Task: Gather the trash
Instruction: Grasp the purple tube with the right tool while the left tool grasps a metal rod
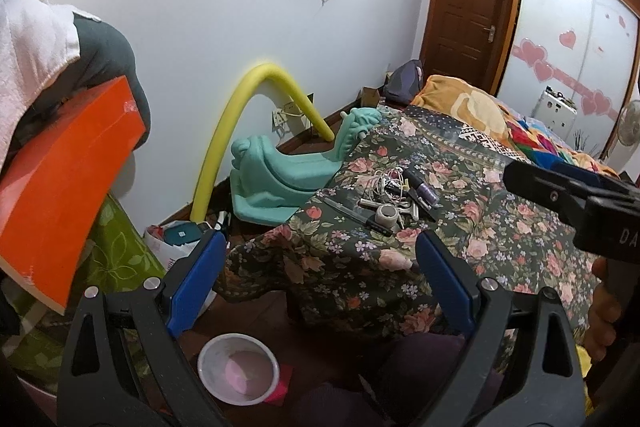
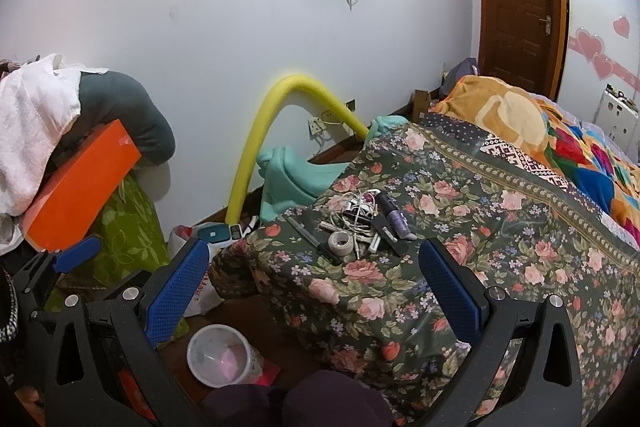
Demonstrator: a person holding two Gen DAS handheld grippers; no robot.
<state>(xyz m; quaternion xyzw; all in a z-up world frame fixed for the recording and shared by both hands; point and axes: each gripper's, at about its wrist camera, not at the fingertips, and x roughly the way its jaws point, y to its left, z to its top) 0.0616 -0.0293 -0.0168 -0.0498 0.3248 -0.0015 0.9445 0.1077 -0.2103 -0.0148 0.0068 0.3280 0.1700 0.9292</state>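
Note:
A small heap of clutter (image 1: pixel 394 197) lies on the corner of a bed under a dark floral cover (image 1: pixel 500 227): a roll of tape (image 1: pixel 387 214), tangled white cables, a black pen (image 1: pixel 360 217) and a purple-tipped tube. The heap also shows in the right wrist view (image 2: pixel 360 223). A white bin (image 1: pixel 239 367) stands on the floor below the bed corner, also in the right wrist view (image 2: pixel 219 355). My left gripper (image 1: pixel 316 271) is open and empty, short of the heap. My right gripper (image 2: pixel 314 277) is open and empty, also short of it.
A yellow foam tube (image 1: pixel 240 123) and a teal plastic seat (image 1: pixel 276 179) stand by the wall. An orange box (image 1: pixel 60 179) under clothes juts out on the left over green fabric. A plastic bag (image 2: pixel 192 239) sits on the floor. A wooden door (image 1: pixel 468 7) is at the back.

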